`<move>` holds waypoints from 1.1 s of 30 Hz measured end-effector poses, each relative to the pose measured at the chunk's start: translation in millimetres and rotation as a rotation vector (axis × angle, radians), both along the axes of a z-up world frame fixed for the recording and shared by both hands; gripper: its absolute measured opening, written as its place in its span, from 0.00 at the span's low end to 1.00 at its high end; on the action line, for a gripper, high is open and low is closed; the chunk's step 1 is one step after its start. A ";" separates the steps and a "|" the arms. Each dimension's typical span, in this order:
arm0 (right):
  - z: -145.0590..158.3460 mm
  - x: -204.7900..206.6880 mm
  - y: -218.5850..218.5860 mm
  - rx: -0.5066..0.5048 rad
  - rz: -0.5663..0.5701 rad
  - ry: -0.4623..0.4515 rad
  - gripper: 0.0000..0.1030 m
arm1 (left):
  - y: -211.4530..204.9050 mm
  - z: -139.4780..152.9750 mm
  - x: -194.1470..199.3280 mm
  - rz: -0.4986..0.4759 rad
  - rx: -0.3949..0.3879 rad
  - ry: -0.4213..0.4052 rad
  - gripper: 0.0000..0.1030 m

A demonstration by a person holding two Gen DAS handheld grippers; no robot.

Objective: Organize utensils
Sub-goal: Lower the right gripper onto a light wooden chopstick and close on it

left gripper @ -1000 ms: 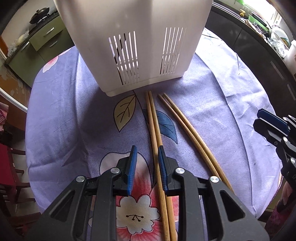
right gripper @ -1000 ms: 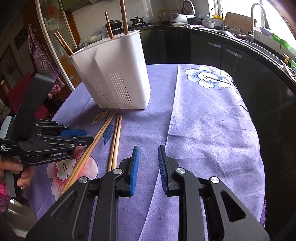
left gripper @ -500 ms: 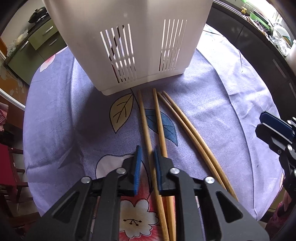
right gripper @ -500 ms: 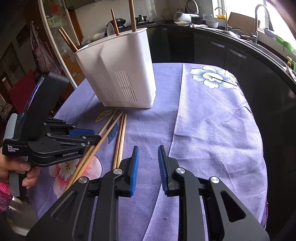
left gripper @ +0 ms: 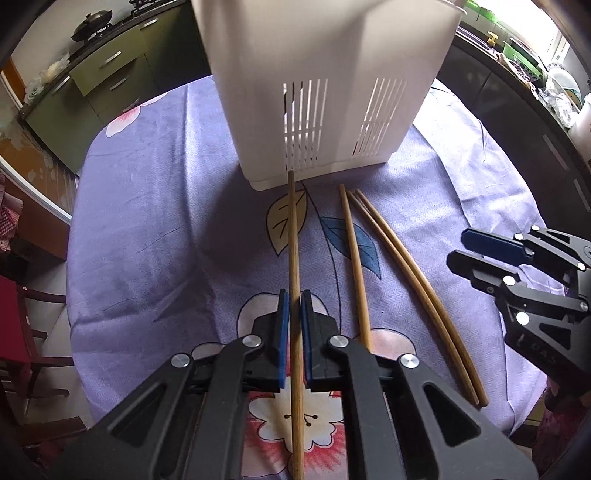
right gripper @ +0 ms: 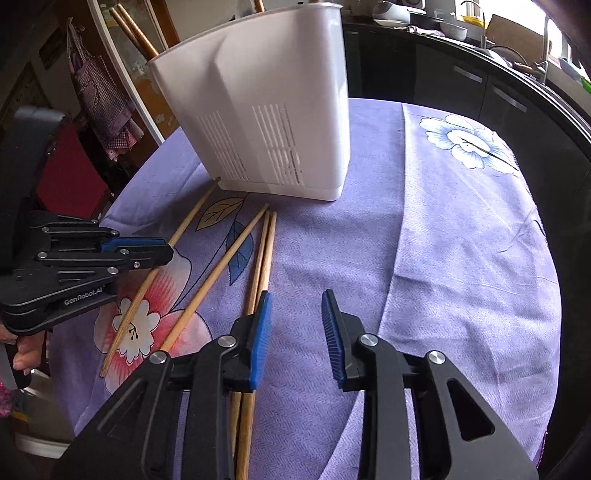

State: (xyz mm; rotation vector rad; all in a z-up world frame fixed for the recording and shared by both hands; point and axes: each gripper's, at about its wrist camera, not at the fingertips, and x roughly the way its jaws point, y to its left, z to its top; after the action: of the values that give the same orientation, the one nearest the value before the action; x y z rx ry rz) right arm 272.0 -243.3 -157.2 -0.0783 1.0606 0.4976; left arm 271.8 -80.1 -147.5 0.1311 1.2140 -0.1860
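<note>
My left gripper (left gripper: 295,295) is shut on one wooden chopstick (left gripper: 294,240), whose far tip reaches the base of the white slotted utensil holder (left gripper: 325,92). Another single chopstick (left gripper: 354,266) lies on the cloth just to its right, and a curved pair (left gripper: 413,288) lies further right. In the right wrist view, my right gripper (right gripper: 295,299) is open and empty, low over the cloth, its left finger beside that pair (right gripper: 264,258). The left gripper (right gripper: 162,251) with its chopstick (right gripper: 192,216) shows at the left. Several chopsticks (right gripper: 129,22) stand in the holder (right gripper: 266,122).
A purple floral tablecloth (right gripper: 443,240) covers the round table, whose edge drops off at the right and front. Dark kitchen cabinets (right gripper: 461,85) run behind. A person's hand (right gripper: 22,354) holds the left gripper. Green drawers (left gripper: 103,74) and a red chair (left gripper: 11,325) stand beyond the table.
My left gripper closed on one chopstick and drew it left, away from its partner. My right gripper came forward and lower, up beside the chopstick pair.
</note>
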 end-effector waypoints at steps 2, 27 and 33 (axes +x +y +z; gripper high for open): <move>-2.8 4.1 6.9 -0.009 0.010 0.011 0.21 | 4.9 2.6 -3.7 0.001 -0.002 -0.003 0.06; -20.7 14.2 77.8 -0.206 0.057 0.023 0.18 | 20.3 2.0 -13.5 0.007 -0.026 -0.003 0.06; -22.9 26.0 75.5 -0.196 0.026 0.050 0.16 | 19.3 3.0 -15.6 0.004 -0.027 -0.004 0.06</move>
State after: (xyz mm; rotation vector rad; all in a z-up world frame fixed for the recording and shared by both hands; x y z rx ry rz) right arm 298.0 -167.8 -180.1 -0.2541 1.1571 0.4195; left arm 256.2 -60.8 -144.6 0.1055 1.2074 -0.1987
